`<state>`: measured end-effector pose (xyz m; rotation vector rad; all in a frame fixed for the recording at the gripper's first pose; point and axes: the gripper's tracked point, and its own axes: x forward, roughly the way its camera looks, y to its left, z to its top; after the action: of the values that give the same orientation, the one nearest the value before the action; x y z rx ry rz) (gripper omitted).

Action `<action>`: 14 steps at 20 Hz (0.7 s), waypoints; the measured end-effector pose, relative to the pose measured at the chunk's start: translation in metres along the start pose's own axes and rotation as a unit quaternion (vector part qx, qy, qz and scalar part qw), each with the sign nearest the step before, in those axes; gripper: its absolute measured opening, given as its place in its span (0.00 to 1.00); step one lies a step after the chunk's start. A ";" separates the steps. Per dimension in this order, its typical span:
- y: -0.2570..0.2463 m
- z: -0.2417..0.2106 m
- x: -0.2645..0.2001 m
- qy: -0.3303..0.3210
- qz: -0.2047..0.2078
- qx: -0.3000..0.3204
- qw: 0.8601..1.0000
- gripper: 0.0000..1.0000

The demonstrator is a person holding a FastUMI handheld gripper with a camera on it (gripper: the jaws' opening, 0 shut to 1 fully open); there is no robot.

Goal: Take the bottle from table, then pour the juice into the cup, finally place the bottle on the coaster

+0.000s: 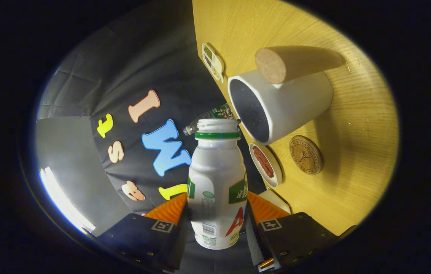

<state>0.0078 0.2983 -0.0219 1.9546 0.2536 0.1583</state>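
In the gripper view, the bottle point(217, 182) is clamped between both fingers of the gripper point(217, 213) and tipped, its open mouth just beside the rim of the cup point(276, 102). The coaster point(306, 154) lies near the cup (on the table point(352, 133)). Juice could be spilled if the mouth is kept short of the rim.
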 end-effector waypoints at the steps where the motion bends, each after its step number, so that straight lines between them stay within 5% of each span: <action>1: 0.000 0.000 0.000 0.000 0.000 0.000 1.000 0.67; 9: -0.006 0.004 0.001 -0.005 -0.005 -0.009 1.000 0.67; 14: -0.025 0.007 0.002 -0.012 -0.046 -0.076 0.996 0.67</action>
<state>0.0091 0.3022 -0.0480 1.7896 0.3064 0.0917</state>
